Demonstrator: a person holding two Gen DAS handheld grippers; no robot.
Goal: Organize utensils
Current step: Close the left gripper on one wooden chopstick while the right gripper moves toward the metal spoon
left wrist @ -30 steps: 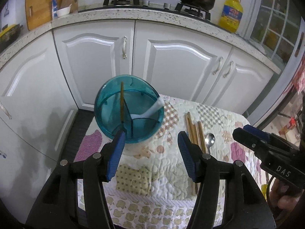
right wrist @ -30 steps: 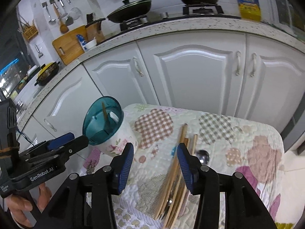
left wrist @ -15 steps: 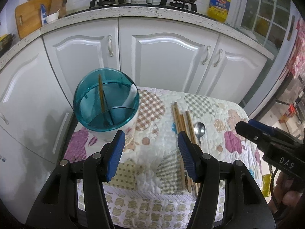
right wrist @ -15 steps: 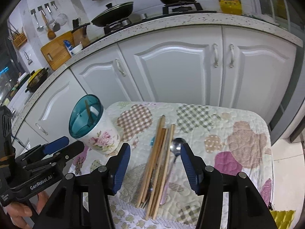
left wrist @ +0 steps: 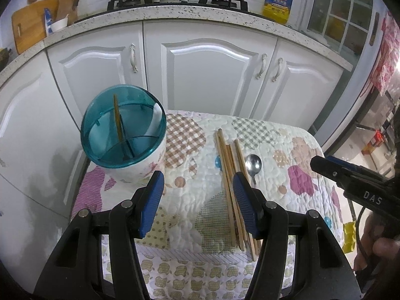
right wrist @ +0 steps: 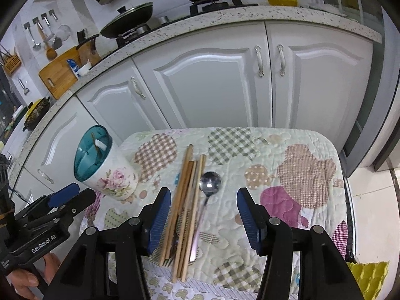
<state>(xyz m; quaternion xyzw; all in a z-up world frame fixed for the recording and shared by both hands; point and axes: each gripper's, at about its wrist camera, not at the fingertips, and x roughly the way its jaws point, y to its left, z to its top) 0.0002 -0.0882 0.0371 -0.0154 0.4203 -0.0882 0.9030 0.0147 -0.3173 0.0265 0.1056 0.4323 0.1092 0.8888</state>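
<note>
A floral holder with a teal divided lid point(left wrist: 123, 135) point(right wrist: 100, 167) stands at the table's left; one chopstick and a white utensil stick up in it. Several wooden chopsticks point(left wrist: 231, 182) point(right wrist: 186, 205) lie in a bundle mid-table, with a metal spoon point(left wrist: 253, 165) point(right wrist: 208, 192) just right of them. My left gripper point(left wrist: 198, 200) is open and empty above the table's near side, between holder and chopsticks. My right gripper point(right wrist: 203, 215) is open and empty, hovering above the chopsticks and spoon handle. Each gripper also shows in the other's view point(right wrist: 67, 197) point(left wrist: 350, 177).
The small table has a patchwork quilt cover point(left wrist: 287, 150) point(right wrist: 287, 165). White kitchen cabinets point(left wrist: 207, 75) stand right behind it under a speckled counter with pots and an oil bottle point(left wrist: 277, 0). Floor drops off at the right.
Both grippers have pulled back and shifted right, away from the holder. The right gripper has opened wider and now sits over the chopsticks and spoon.
</note>
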